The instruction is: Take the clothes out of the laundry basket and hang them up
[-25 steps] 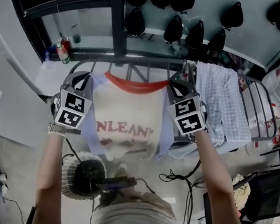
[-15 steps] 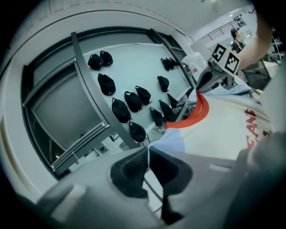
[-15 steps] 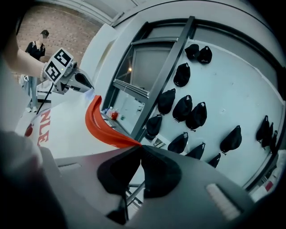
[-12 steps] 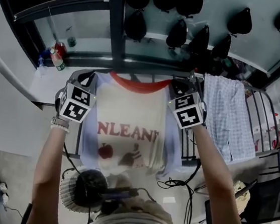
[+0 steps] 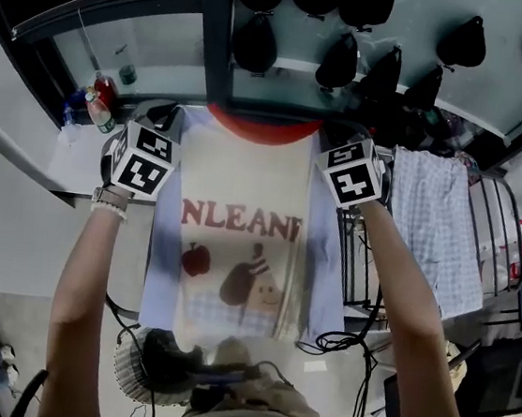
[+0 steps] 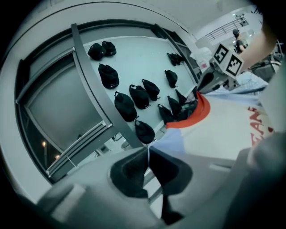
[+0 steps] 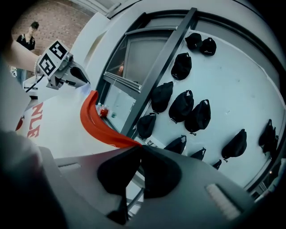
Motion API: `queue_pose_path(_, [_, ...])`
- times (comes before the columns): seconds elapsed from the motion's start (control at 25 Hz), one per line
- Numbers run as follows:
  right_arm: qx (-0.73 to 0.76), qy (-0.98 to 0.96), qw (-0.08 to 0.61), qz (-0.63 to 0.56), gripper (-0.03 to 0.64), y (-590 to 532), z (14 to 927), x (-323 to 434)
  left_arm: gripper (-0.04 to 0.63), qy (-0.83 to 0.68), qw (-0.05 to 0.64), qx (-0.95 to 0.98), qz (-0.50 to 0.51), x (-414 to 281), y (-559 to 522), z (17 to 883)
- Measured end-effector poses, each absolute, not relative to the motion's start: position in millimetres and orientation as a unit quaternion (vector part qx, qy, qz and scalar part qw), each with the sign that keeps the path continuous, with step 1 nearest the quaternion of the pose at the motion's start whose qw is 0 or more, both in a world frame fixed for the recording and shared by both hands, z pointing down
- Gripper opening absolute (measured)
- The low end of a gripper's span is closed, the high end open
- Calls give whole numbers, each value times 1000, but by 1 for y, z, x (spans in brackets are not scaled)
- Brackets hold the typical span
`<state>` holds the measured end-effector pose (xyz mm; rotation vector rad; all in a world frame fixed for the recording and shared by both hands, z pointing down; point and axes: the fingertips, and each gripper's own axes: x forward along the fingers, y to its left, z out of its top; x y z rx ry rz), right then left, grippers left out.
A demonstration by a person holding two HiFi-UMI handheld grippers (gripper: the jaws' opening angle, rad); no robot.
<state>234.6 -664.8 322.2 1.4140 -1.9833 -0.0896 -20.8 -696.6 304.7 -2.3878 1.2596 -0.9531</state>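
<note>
Shirt (image 5: 238,238) had swung out further from me than a sec before and lay flatter, w/ the whole print showing. The rack (image 5: 354,261) had slid off to the right side of the head view.

The shirt hung stretched between my two hands, red collar away from me toward the window post (image 5: 212,27), hem down near the basket (image 5: 124,377). It sat beside the rack, not over it, and only its right sleeve edge was near the bars. The checked cloth (image 5: 434,224) already took up the rack's far half.

My left gripper (image 6: 147,151) was clamped tight on the pale blue shoulder, just a thin fold caught at the very tips. My right gripper (image 7: 139,148) was pinched closed the same way on the other shoulder, right where the red collar ended.

Risks as I judged them, biggest first:
- Shirt missing the rack altogether, since it was lined up left of the bars. Letting go there would've dropped it to the floor or back in the basket.
- Landing on top of the checked cloth if I overcorrected to the right.
- Hem snagging on the basket rim or the cables (image 5: 339,340) while I shifted over.
- Fabric sliding out of either pinch, as so little cloth was in the tips. Pulling my hands wider apart would've done it.
</note>
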Motion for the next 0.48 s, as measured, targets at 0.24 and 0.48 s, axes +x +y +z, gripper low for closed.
queue_pose_path(0.24, [553,-758,342,-44,9,-704,316,238,0,450,153,-816,-330,-20,-735,304])
queue_pose_path(0.48, [557,-757,338,-44,9,-748,319,238,0,465,146,-808,-332,-22,-783,316])
